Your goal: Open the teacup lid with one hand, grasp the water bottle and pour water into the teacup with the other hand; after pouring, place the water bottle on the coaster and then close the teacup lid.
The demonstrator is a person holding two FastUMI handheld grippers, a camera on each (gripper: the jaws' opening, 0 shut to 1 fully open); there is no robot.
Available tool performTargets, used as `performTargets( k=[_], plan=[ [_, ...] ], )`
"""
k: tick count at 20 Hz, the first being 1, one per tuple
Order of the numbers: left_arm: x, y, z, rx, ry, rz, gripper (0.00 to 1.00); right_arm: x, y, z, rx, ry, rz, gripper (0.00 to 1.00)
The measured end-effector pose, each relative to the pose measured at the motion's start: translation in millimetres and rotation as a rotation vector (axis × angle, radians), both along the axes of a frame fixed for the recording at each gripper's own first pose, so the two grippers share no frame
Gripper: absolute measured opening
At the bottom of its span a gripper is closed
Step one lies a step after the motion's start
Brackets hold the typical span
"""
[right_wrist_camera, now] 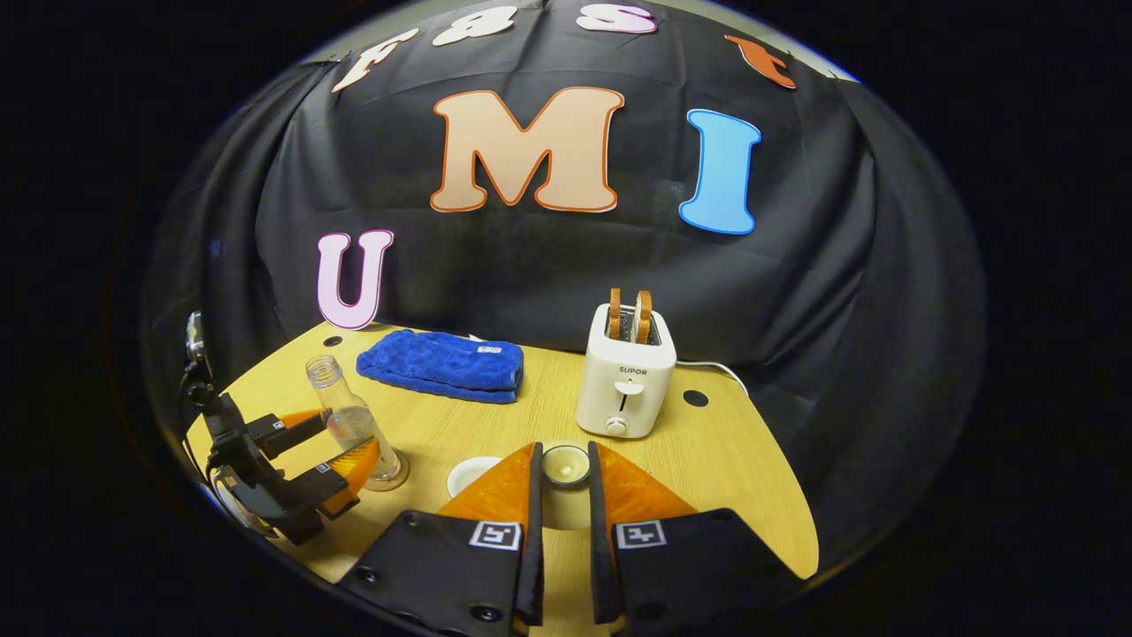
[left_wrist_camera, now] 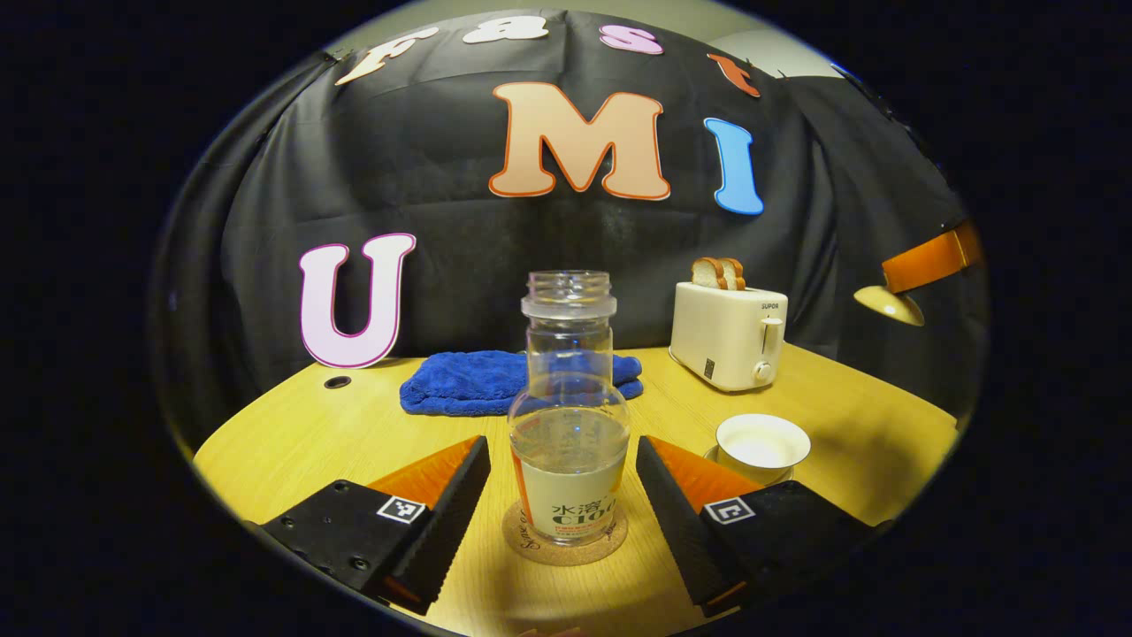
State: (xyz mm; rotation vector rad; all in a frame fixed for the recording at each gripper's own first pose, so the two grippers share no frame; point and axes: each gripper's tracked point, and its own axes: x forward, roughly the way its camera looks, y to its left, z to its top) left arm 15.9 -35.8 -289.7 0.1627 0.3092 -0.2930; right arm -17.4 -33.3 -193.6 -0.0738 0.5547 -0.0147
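Left gripper (left_wrist_camera: 562, 469): jaws wide, one finger on either side of the bottle (left_wrist_camera: 569, 416), neither touching it. Bottle upright on the coaster (left_wrist_camera: 564, 536) near the table's (left_wrist_camera: 292, 425) front edge, uncapped, part full of water.

Teacup (left_wrist_camera: 761, 447) open, just right of the bottle in the left gripper view, white inside. Its saucer (right_wrist_camera: 470, 474) seen in the right gripper view, between bottle and right gripper.

Right gripper (right_wrist_camera: 563, 482): jaws narrow, closed on the lid (right_wrist_camera: 565, 465), which sits between the fingertips, held above the table.

Blue towel (left_wrist_camera: 495, 380) folded, toward the table's back edge behind the bottle. Toaster (left_wrist_camera: 730, 334) near the back edge to the right, two bread slices (left_wrist_camera: 718, 273) standing in its slots. A lamp (left_wrist_camera: 920, 279) leans in at the far right of the left gripper view
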Motion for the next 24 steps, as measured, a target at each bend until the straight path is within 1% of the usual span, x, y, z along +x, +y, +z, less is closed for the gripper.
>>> performTargets(
  k=[1, 3, 4, 6, 7, 8, 9, 10, 11, 13, 15, 16, 18, 19, 20, 21, 22, 24],
  plan=[
    [1.1, -0.2, -4.2, 0.0, 0.007, -0.001, 0.98, -1.0, -0.7, 2.0, -0.003, -0.002, -0.001, 0.27],
    [2.4, 0.2, -11.0, 0.006, 0.025, 0.001, 0.98, -2.2, -1.6, 3.8, -0.01, -0.002, -0.005, 0.27],
    [2.6, -0.8, -15.6, 0.009, 0.033, 0.0, 0.98, -2.8, -1.7, 3.4, -0.009, -0.001, -0.008, 0.25],
    [2.0, -1.7, -21.4, 0.014, 0.051, -0.004, 0.98, -2.2, -1.6, 2.8, -0.004, 0.002, -0.014, 0.27],
    [2.3, -2.2, -23.3, 0.019, 0.061, -0.007, 0.93, -2.3, -1.3, 3.4, -0.003, 0.001, -0.014, 0.25],
    [1.4, -0.5, -22.7, 0.028, 0.06, -0.004, 0.87, -2.4, -0.8, 3.2, -0.002, 0.003, -0.015, 0.27],
    [4.2, -1.1, -21.9, 0.031, 0.056, -0.012, 0.79, -2.3, -0.7, 3.3, 0.001, 0.002, -0.013, 0.27],
    [3.2, -2.4, -21.1, 0.043, 0.058, -0.023, 0.75, -2.3, 0.1, 3.5, 0.003, 0.001, -0.014, 0.25],
    [2.6, -3.1, -22.8, 0.062, 0.063, -0.034, 0.73, -1.9, -0.1, 4.3, 0.006, -0.001, -0.014, 0.25],
    [2.5, 0.3, -20.4, 0.127, 0.06, -0.03, 0.72, -1.3, 1.4, 5.0, 0.017, -0.008, -0.013, 0.25],
    [5.3, 0.3, -14.4, 0.194, 0.047, -0.041, 0.72, -1.1, -0.9, 5.9, 0.019, -0.015, -0.012, 0.25],
    [7.2, 0.6, -12.0, 0.229, 0.04, -0.048, 0.7, -2.6, -1.7, 6.5, 0.023, -0.019, -0.012, 0.25],
    [9.3, 0.8, -10.7, 0.294, 0.033, -0.061, 0.72, -3.0, -4.9, 6.0, 0.033, -0.026, -0.014, 0.25],
    [9.9, 0.8, -10.9, 0.331, 0.031, -0.072, 0.7, -3.3, -8.2, 5.7, 0.037, -0.028, -0.017, 0.25],
    [9.1, 1.5, -11.8, 0.372, 0.032, -0.079, 0.71, -5.2, -12.8, 5.6, 0.042, -0.031, -0.021, 0.23],
    [9.7, -0.6, -10.3, 0.407, 0.023, -0.092, 0.72, -6.8, -16.9, 5.1, 0.049, -0.034, -0.026, 0.25],
    [8.7, -2.1, -8.7, 0.442, 0.021, -0.104, 0.7, -7.3, -21.1, 2.4, 0.057, -0.035, -0.034, 0.25],
    [7.0, -7.7, -7.6, 0.501, 0.013, -0.131, 0.7, -11.4, -33.9, -2.6, 0.076, -0.032, -0.057, 0.25]
  ],
)
